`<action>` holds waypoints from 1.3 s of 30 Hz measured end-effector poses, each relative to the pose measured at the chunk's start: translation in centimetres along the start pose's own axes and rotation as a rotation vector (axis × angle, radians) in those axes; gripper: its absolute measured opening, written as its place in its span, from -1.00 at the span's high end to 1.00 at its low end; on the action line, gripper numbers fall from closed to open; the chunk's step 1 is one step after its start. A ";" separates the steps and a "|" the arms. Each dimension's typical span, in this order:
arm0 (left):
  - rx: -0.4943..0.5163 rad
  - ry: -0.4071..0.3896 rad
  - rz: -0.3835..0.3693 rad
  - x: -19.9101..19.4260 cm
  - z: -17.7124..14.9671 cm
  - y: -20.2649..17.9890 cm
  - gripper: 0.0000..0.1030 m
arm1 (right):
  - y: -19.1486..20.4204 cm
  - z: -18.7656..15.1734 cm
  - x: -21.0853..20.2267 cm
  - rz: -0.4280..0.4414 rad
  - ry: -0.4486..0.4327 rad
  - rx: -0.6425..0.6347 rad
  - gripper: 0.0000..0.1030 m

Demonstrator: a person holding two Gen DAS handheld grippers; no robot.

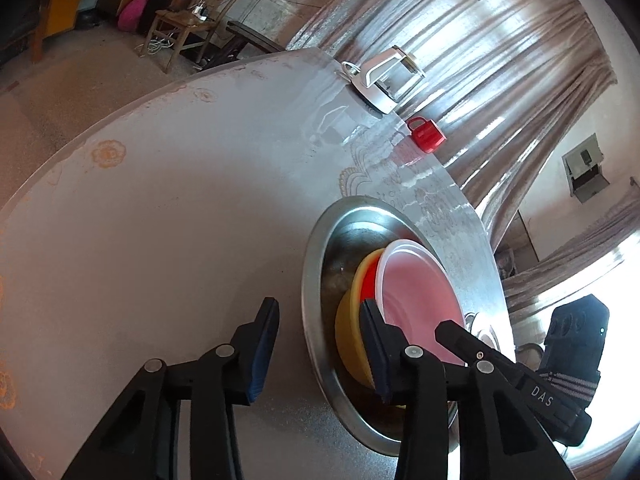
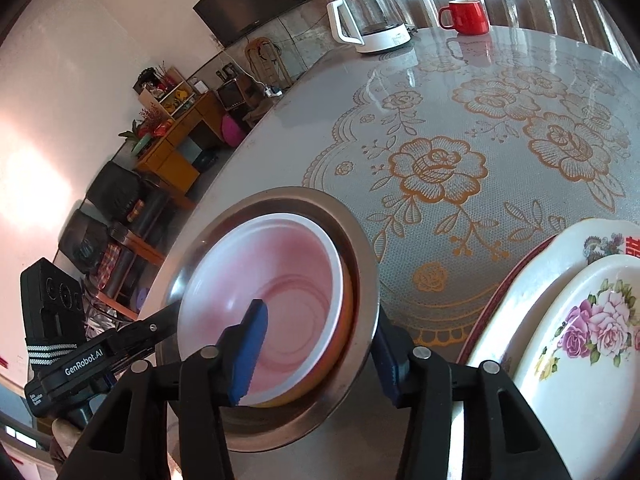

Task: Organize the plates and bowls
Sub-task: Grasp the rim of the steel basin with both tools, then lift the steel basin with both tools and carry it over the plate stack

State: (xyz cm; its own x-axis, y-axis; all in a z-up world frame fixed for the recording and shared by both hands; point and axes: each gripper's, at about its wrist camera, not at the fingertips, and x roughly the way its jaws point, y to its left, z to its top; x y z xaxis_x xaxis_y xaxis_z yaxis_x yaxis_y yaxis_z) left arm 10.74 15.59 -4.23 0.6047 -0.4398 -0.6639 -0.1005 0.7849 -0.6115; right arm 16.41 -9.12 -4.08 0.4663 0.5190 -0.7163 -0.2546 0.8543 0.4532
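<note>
A steel basin (image 1: 312, 280) (image 2: 362, 248) on the table holds nested bowls: a white bowl with a pink inside (image 1: 416, 292) (image 2: 288, 264) on top, a red bowl (image 1: 368, 276) under it, and a yellow bowl (image 1: 348, 328) lowest. My left gripper (image 1: 319, 305) straddles the basin's near rim, one finger outside on the table side and one inside beside the yellow bowl, with gaps showing. My right gripper (image 2: 320, 312) straddles the opposite side: one pad hangs inside the white bowl, the other sits outside the basin rim. Neither visibly pinches anything.
Stacked floral plates (image 2: 568, 360) lie at the right, close to the basin. A glass kettle (image 2: 368, 16) (image 1: 384, 80) and a red mug (image 2: 466, 16) (image 1: 426, 134) stand at the far table edge by the curtain. The lace-patterned tabletop (image 2: 480, 120) spreads between them.
</note>
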 end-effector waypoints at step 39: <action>0.093 -0.043 -0.010 -0.2 0.2 -1.4 0.46 | 1.9 -1.5 0.3 -0.093 -0.003 -0.131 0.28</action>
State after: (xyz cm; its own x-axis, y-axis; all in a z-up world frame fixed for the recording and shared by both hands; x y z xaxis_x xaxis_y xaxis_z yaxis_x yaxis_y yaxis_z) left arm 10.87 14.71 -3.16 0.6391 -0.4301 -0.6376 -0.0215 0.8187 -0.5738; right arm 14.80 -7.25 -4.22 0.4957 0.4375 -0.7503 -0.3183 0.8953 0.3117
